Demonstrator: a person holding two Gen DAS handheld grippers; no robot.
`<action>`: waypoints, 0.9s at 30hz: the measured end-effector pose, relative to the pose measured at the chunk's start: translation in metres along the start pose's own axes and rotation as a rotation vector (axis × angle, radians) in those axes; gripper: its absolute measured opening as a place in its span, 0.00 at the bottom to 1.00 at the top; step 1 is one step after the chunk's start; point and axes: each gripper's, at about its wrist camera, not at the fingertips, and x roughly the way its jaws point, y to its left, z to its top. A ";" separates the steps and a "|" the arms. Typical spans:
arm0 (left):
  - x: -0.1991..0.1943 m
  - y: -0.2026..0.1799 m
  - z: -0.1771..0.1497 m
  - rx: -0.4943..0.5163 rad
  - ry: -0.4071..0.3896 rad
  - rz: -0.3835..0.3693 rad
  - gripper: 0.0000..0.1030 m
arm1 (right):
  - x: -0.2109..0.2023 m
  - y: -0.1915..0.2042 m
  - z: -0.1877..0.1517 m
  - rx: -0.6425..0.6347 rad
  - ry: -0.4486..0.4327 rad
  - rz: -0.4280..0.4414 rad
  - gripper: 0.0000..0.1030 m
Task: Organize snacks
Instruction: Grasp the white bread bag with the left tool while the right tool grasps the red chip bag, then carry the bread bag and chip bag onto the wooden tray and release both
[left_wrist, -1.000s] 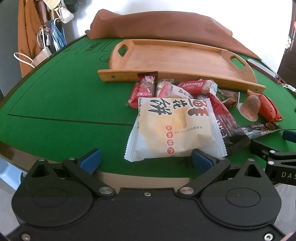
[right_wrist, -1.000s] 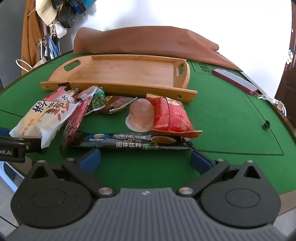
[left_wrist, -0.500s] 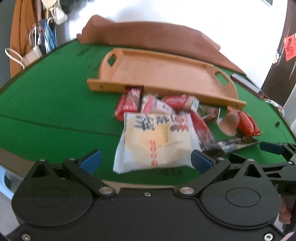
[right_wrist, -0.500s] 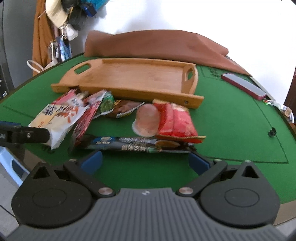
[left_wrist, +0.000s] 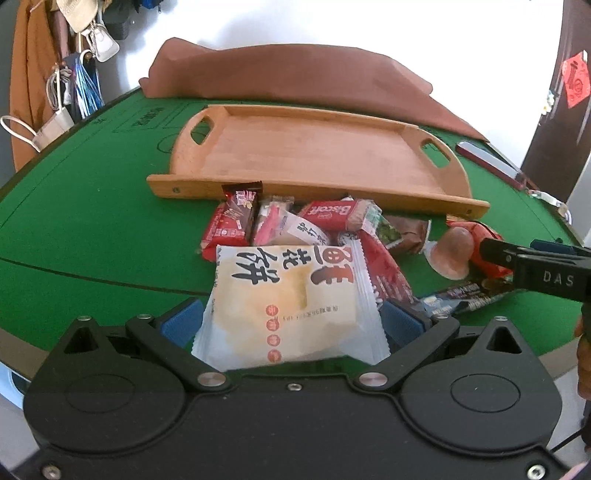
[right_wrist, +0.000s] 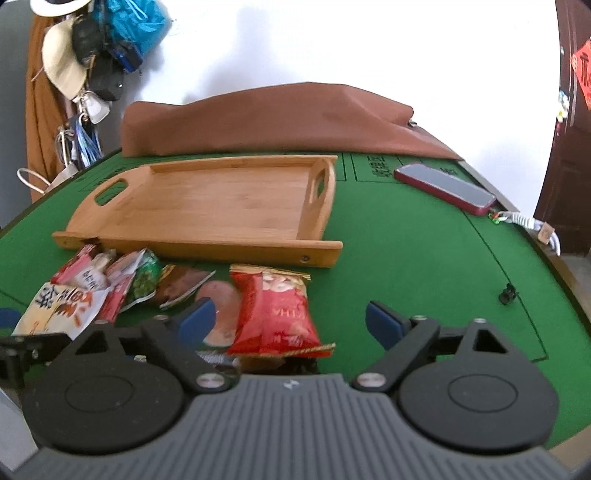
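- The left gripper (left_wrist: 291, 319) is wide open around the white bag (left_wrist: 291, 302), near the table's (left_wrist: 92, 221) front edge; its pads do not press yet.
- The right gripper (right_wrist: 290, 319) is wide, has just been closing, and has the red bag (right_wrist: 275, 314) between its pads.
- The red bag could slip if pinched by a corner.
- Both bags point long-ways at the empty tray (right_wrist: 207, 199).

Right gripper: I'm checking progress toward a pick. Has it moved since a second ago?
Yes. The right gripper has advanced toward the wooden tray; its jaws, just closing somewhat, now flank the red snack bag without pressing it.
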 end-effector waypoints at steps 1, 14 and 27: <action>0.002 0.001 0.000 -0.008 -0.002 -0.002 1.00 | 0.003 -0.001 0.001 0.002 0.004 -0.005 0.88; 0.021 0.007 0.001 -0.078 0.043 -0.009 1.00 | 0.033 0.001 0.005 -0.015 0.037 -0.032 0.77; 0.000 0.012 0.007 -0.093 0.021 -0.012 0.70 | 0.026 0.007 0.007 -0.013 0.040 -0.015 0.47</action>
